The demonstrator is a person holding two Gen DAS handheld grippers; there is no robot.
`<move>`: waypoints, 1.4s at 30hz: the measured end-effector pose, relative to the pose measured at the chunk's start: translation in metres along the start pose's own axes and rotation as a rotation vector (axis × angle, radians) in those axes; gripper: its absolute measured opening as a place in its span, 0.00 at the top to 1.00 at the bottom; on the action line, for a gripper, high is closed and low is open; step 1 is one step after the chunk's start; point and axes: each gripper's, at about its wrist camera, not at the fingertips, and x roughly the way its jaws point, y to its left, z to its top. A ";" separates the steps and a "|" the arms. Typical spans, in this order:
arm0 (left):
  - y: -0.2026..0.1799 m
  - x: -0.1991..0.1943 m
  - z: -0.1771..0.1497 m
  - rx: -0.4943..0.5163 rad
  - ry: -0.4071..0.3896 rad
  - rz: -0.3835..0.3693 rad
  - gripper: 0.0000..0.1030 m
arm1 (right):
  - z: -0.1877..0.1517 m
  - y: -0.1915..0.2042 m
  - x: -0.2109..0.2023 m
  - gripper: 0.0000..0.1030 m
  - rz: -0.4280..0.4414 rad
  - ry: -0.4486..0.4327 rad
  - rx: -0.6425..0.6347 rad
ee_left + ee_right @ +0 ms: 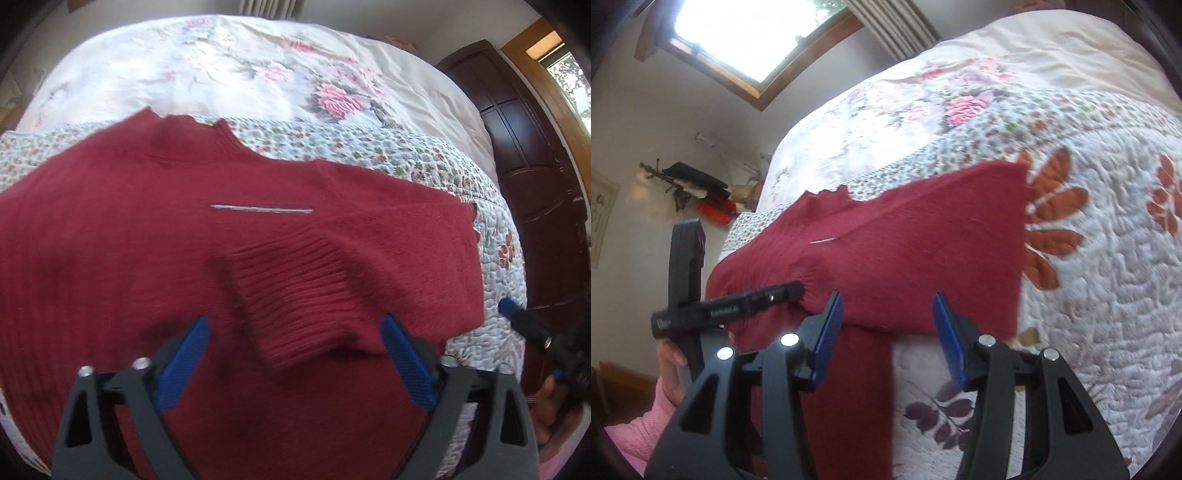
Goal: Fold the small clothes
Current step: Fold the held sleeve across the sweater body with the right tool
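Observation:
A dark red knitted sweater [147,229] lies spread on the quilted bed, neck toward the far side, with a thin silver bar on its chest. One sleeve is folded across the body, its ribbed cuff [295,295] lying between the blue pads of my left gripper [295,325], which is open just above the cloth. In the right wrist view the sweater [905,258] shows its folded sleeve edge, and my right gripper [888,299] hangs open at that lower edge, holding nothing. The left gripper's black body [731,306] shows at the left there.
A white floral quilt [1089,295] covers the bed, with a pale flowered duvet [258,66] beyond it. A dark wooden wardrobe [524,166] stands at the right. The right gripper's blue tip [508,306] pokes in by the quilt's edge. A person's pink sleeve [646,424] is low left.

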 end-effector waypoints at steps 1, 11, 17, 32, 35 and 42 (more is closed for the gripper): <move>-0.005 0.004 0.002 -0.003 0.004 0.001 0.27 | -0.004 -0.005 -0.002 0.51 -0.007 -0.001 0.006; 0.012 -0.036 0.012 -0.078 -0.139 -0.063 0.79 | -0.014 -0.021 -0.005 0.47 0.010 -0.012 0.035; 0.072 -0.112 0.024 -0.103 -0.385 0.073 0.79 | -0.005 -0.012 0.001 0.46 0.035 -0.012 0.025; 0.206 -0.054 0.030 -0.219 -0.217 0.227 0.64 | 0.038 0.028 0.102 0.72 -0.038 0.150 0.066; 0.217 -0.071 0.031 -0.223 -0.236 0.249 0.51 | 0.034 0.026 0.095 0.80 -0.080 0.172 0.054; 0.240 -0.111 0.023 -0.247 -0.303 0.351 0.48 | 0.032 0.054 0.073 0.72 -0.232 0.108 -0.052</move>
